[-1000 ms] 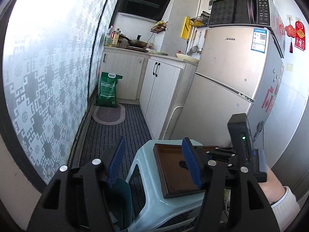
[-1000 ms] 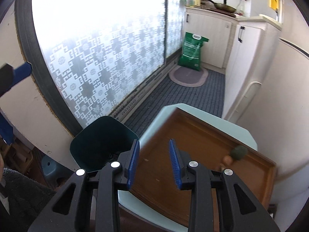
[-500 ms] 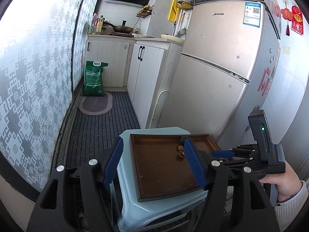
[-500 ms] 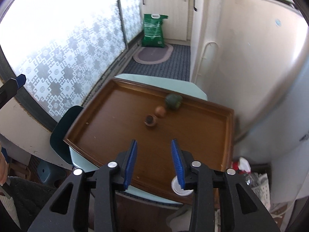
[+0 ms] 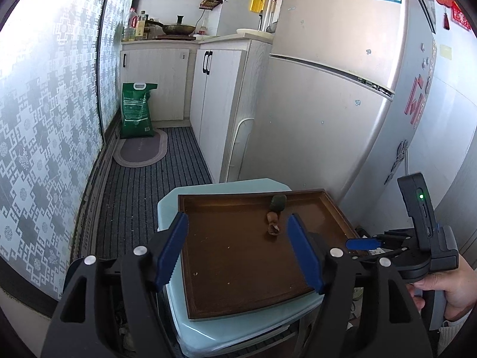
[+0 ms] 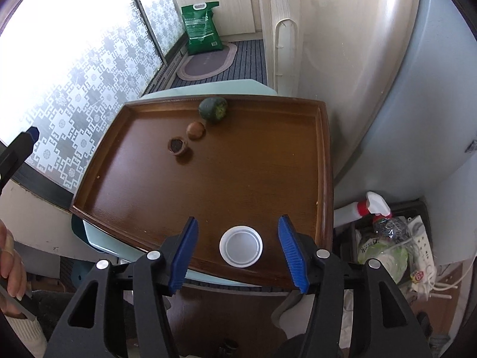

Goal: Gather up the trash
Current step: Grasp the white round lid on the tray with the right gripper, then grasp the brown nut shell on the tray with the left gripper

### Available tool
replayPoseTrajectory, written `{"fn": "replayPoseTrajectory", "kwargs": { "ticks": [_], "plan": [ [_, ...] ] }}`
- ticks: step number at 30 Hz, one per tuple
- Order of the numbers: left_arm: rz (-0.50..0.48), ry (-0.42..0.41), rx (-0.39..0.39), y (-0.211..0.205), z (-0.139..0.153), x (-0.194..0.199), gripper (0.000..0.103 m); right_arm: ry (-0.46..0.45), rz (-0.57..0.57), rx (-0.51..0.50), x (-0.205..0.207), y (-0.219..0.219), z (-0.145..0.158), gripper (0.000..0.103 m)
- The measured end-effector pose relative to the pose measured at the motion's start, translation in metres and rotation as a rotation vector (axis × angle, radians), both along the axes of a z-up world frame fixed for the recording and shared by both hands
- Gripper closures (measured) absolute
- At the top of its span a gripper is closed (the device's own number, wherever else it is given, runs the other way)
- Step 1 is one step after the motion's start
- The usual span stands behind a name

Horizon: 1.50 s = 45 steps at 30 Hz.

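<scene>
Both views have swung down off the kitchen onto the brown tray (image 6: 226, 179) on the pale stool (image 5: 238, 331). The left hand-held gripper (image 5: 238, 250) has just been opening, nothing between its jaws. The right hand-held gripper (image 6: 238, 246) has likewise been widening, empty, above the white cap (image 6: 241, 246). Further off on the tray lie nut shells (image 6: 179, 146) and a green scrap (image 6: 213, 108), so collecting can probably begin.

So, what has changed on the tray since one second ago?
Both grippers came in over the tray. The right gripper has just been opening and now frames the white cap without touching it. The left gripper opened wider, empty. The scraps did not move.
</scene>
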<state>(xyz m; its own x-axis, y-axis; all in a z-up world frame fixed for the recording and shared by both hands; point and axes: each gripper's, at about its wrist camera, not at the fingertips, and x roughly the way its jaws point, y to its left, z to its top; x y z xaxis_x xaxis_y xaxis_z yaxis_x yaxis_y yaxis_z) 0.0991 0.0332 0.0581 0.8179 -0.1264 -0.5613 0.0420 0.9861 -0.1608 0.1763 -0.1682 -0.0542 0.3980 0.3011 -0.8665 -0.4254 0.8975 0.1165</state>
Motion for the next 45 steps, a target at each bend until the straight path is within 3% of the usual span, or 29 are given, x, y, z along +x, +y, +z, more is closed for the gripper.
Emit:
{"fn": "replayPoseTrajectory", "kwargs": {
  "ticks": [10, 22, 33, 45],
  "plan": [
    [-0.014, 0.052, 0.057, -0.021, -0.022, 0.026, 0.029, -0.014, -0.017, -0.016, -0.006, 0.002, -0.009, 0.047],
    [-0.056, 0.137, 0.094, -0.044, -0.053, 0.053, 0.025, -0.038, -0.005, 0.0, -0.006, -0.008, -0.009, 0.073],
    [-0.073, 0.188, 0.145, -0.063, -0.068, 0.07, 0.026, -0.042, 0.019, 0.12, -0.004, -0.021, 0.002, 0.073],
    [-0.077, 0.254, 0.211, -0.069, -0.082, 0.087, 0.041, -0.05, 0.008, 0.183, 0.001, -0.037, 0.012, 0.073]
  ]
}}
